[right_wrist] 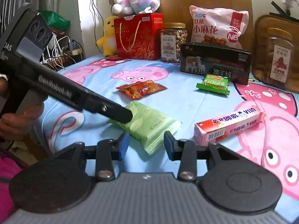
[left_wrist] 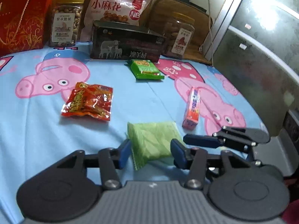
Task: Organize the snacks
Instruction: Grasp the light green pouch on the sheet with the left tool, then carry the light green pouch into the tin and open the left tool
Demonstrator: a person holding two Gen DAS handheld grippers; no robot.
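Cartoon-pig bedsheet (left_wrist: pixel 130 102) spread flat under a scatter of snacks. Along the back edge, largest first: red gift box (right_wrist: pixel 138 37), pink bag of twisted dough snacks (right_wrist: pixel 218 26), dark carton (right_wrist: pixel 214 61) lying in front of it, two clear nut jars (right_wrist: pixel 172 41) at either side.

Out on the open sheet, well apart: pale green wafer pack (left_wrist: pixel 153 141) nearest both cameras, red foil packet (left_wrist: pixel 87 102) to its left, pink candy box (right_wrist: pixel 228 125) to its right, small bright green packet (left_wrist: pixel 146 69) just before the dark carton.

Left claw (left_wrist: pixel 151 151) spread wide, blue pads either side of the pale green pack's near end, not yet closed on it. Right claw (right_wrist: pixel 146 145) likewise spread wide at the pack's crimped corner, gripping nothing.

Pale green pack probably light and soft-skinned, with a brittle filling liable to crush; slippery film, so best pinched across the short width at mid-body or by the flat crimped seam, gently. Candy box likely stiff and easy to take across its narrow sides.
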